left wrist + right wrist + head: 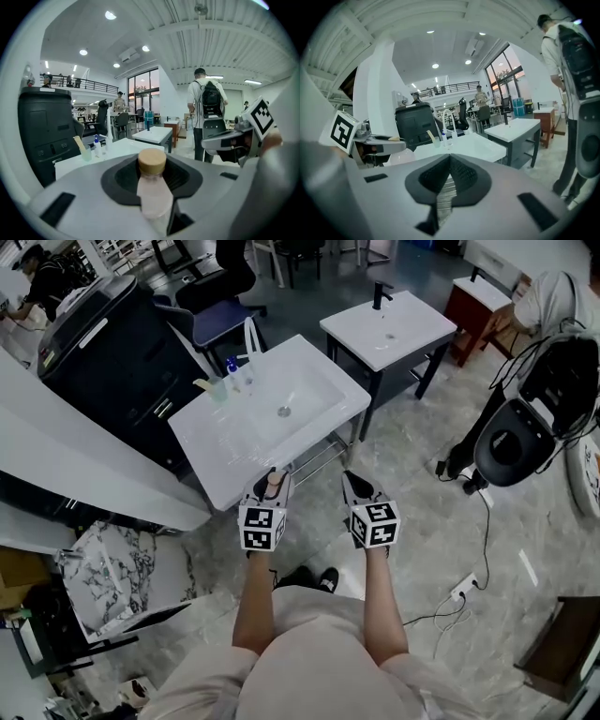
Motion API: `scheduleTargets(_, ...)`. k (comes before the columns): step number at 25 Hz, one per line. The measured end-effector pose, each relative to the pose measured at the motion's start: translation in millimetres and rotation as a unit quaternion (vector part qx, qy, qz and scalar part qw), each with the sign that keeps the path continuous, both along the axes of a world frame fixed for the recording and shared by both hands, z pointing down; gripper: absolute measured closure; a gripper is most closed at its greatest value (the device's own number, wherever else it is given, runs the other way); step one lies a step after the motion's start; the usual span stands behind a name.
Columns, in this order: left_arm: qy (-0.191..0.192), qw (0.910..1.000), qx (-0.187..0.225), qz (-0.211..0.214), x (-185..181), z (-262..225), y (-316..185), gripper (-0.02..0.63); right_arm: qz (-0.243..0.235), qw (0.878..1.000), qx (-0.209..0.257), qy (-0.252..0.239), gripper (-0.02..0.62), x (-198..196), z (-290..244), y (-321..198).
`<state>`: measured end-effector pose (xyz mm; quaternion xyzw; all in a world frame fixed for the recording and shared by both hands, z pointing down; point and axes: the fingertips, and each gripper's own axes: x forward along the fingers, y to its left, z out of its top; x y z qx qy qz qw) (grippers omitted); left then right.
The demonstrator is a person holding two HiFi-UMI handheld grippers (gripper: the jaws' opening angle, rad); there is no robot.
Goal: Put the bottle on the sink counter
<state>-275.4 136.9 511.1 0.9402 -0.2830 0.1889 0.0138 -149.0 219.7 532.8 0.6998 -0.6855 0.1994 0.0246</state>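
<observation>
My left claw (272, 488) grips the bottle (153, 192) between its jaws, with the sink counter (225, 442) just ahead of it, while my right claw (449, 176) beside it is closed and empty.

A second white sink (387, 329) with a black tap (380, 294) stands on the gray floor, and a dark chair (217, 306) and a big black machine (112, 362) are off to its left. A pale green cup (217, 390) with a stick in it sits just beside a little spray bottle (232, 366) with a blue top. A person with a black backpack (205, 101) stands at the right, and a white power strip (463, 588) lies on the floor with a black cord.
</observation>
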Motion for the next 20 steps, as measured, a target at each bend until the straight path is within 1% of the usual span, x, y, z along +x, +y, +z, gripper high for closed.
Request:
scheduleTargets(2,0.008,1.0,-0.002,-0.001,1,-1,1,0.482,0.008,1.0,0.008,-0.012,0.591,8,2,5)
scheduleTargets(4,0.007,1.0,0.0,0.005,6,-1,1,0.48,0.017,1.0,0.012,-0.019,0.591,18,5,8)
scheduleTargets(8,0.0,0.9998,-0.008,0.019,17,6,0,0.482,0.028,0.999,0.008,-0.025,0.591,34,12,10)
scheduleTargets(13,0.0,0.9996,-0.018,0.023,32,16,-9,0.481,0.033,0.999,0.002,-0.024,0.591,48,19,0)
scheduleTargets(20,0.011,0.9994,-0.026,0.021,59,25,-40,0.482,0.008,1.0,-0.016,-0.011,0.591,66,30,-34)
